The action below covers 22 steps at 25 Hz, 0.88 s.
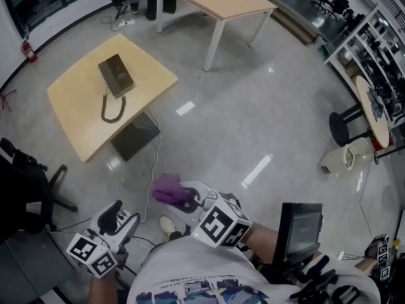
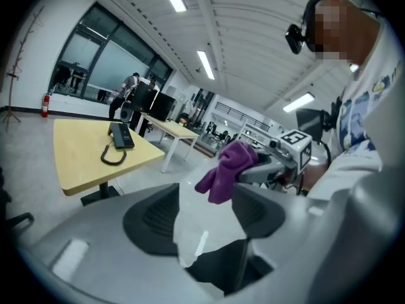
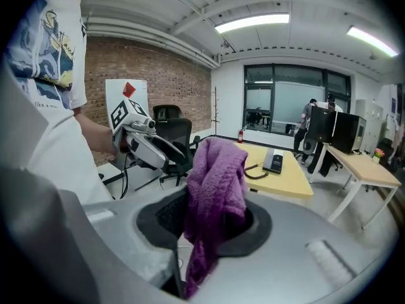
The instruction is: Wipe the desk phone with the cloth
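Note:
A dark desk phone point(image 1: 116, 74) with a coiled cord point(image 1: 112, 109) lies on a light wooden table point(image 1: 76, 116), far ahead of me. It also shows small in the left gripper view as the phone point(image 2: 120, 135) and in the right gripper view as the phone point(image 3: 274, 162). My right gripper point(image 1: 183, 196) is shut on a purple cloth point(image 1: 169, 190), which bunches above the jaws and hangs down between them, the cloth point(image 3: 214, 201). My left gripper point(image 1: 120, 217) is held low at my left, open, with nothing between its jaws. From it the cloth point(image 2: 226, 170) appears just ahead.
A second wooden table point(image 1: 218, 2) stands farther back. A black office chair point(image 1: 25, 182) is at my left, a stool point(image 1: 345, 125) and a white bin point(image 1: 342, 160) at the right. A cable point(image 1: 155, 151) runs across the glossy floor. People stand by the far windows.

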### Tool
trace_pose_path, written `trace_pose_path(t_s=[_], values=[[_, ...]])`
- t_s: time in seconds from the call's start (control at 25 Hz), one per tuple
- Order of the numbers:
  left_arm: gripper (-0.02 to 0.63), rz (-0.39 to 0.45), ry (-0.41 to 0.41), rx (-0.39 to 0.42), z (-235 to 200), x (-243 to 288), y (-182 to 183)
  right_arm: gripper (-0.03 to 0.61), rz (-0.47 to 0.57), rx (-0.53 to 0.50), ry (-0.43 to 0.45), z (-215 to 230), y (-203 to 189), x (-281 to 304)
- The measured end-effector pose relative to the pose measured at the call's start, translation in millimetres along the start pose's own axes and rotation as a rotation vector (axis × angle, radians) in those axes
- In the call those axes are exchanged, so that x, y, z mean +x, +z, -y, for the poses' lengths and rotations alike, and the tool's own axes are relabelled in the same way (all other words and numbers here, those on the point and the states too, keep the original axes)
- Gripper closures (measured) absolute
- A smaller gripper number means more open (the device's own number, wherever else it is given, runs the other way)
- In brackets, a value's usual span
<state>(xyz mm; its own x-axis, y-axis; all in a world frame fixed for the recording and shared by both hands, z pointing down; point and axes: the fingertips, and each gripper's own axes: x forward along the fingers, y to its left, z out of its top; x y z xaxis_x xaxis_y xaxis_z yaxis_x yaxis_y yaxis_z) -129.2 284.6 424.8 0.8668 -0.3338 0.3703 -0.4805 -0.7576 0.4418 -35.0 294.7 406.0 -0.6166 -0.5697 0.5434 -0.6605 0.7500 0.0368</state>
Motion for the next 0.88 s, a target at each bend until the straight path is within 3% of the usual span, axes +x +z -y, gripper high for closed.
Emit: trace_pose_path(t_s=[0.36, 0.88], values=[[0.344, 0.014, 0.004, 0.037, 21.0, 18.3, 7.1, 0.472, 0.008, -0.071, -0.002, -1.9, -3.9, -13.0], [0.344, 0.015, -0.03, 0.064, 74.2, 75.0, 14.5, 0.474, 0.023, -0.088, -0.005, 25.4, -31.5, -53.1]])
